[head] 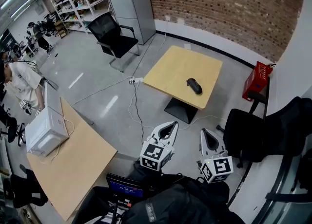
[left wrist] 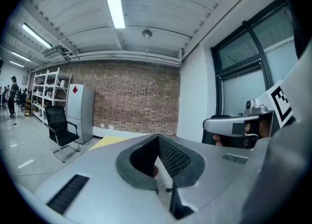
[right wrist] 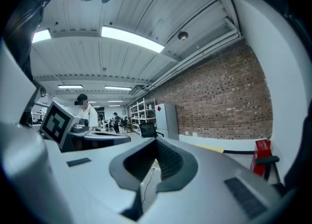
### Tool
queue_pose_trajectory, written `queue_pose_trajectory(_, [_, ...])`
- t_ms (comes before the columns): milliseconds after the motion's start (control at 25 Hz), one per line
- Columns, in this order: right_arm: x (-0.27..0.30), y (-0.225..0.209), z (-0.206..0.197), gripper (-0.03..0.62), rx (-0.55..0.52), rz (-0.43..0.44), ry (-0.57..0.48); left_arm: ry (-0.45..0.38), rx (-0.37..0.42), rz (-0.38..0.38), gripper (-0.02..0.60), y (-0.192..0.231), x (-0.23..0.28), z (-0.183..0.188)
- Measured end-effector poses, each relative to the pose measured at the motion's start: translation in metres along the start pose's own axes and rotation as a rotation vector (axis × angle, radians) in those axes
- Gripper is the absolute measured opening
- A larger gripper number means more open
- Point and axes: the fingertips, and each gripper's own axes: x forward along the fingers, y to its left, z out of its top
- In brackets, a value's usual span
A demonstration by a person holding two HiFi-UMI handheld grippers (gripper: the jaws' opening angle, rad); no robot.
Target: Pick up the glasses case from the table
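Black glasses case lies on the wooden table, well ahead of left gripper and right gripper, neither clearly nearer; long axis diagonal. Both jaws clenched, empty.

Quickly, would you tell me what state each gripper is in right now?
Left gripper: closed, holding nothing.
Right gripper: closed, holding nothing.
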Motion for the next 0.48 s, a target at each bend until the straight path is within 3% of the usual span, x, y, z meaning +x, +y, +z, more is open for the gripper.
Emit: queue_pose_trajectory(480, [-0.016, -0.022, -0.024, 0.003, 0.019, 0.007, 0.058, 0.051, -0.019, -0.017, 0.000, -0.031, 0.017, -0.026])
